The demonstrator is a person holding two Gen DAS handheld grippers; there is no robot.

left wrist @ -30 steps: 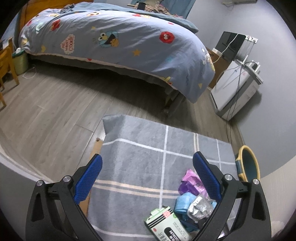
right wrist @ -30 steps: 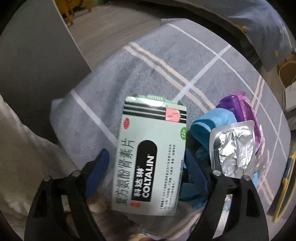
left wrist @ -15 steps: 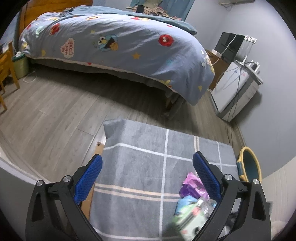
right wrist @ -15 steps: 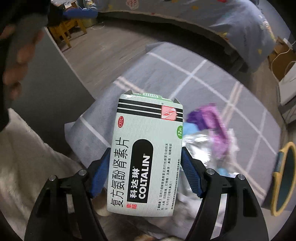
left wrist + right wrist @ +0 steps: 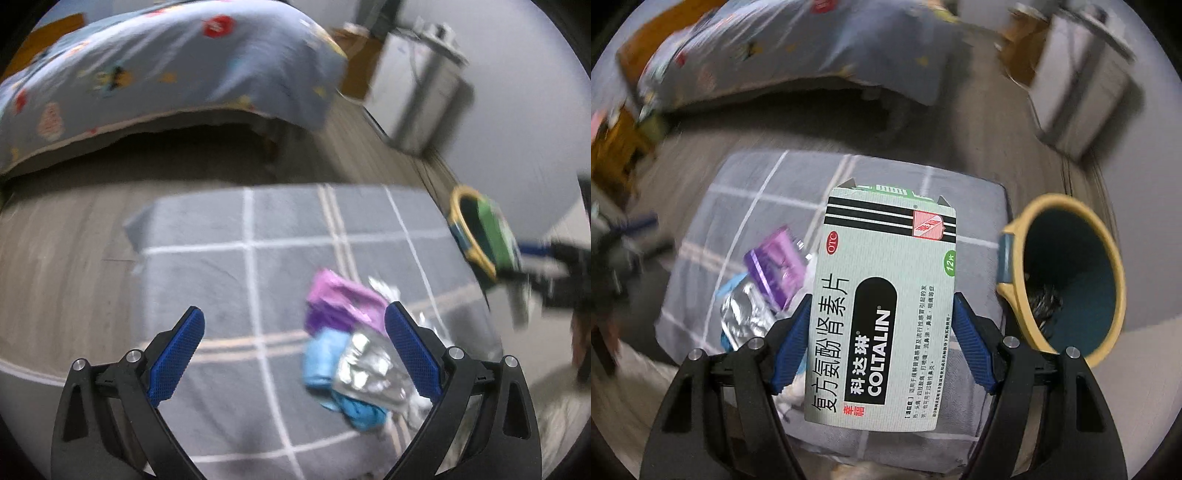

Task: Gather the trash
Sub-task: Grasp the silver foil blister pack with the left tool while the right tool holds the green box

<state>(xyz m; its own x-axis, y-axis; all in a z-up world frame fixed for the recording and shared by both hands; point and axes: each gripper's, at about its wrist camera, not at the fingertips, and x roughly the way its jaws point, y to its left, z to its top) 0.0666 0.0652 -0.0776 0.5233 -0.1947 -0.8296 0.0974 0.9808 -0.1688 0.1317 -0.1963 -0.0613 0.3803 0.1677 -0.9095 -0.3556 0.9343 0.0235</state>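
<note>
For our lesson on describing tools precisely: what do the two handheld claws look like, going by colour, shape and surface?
Both look alike. The left claw has two matt black plastic arms with cut-out openings, silver round bolt heads at the joints, and flat, elongated blue fingers with a fine dotted texture. The right claw has the same black frame and silver bolts; its blue fingers show ribbed edges. No cables, markings or sleeves are visible.

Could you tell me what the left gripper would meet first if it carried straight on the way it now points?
Probably the grey checked blanket: the open left gripper aims at bare fabric, left of the purple wrapper.
</note>
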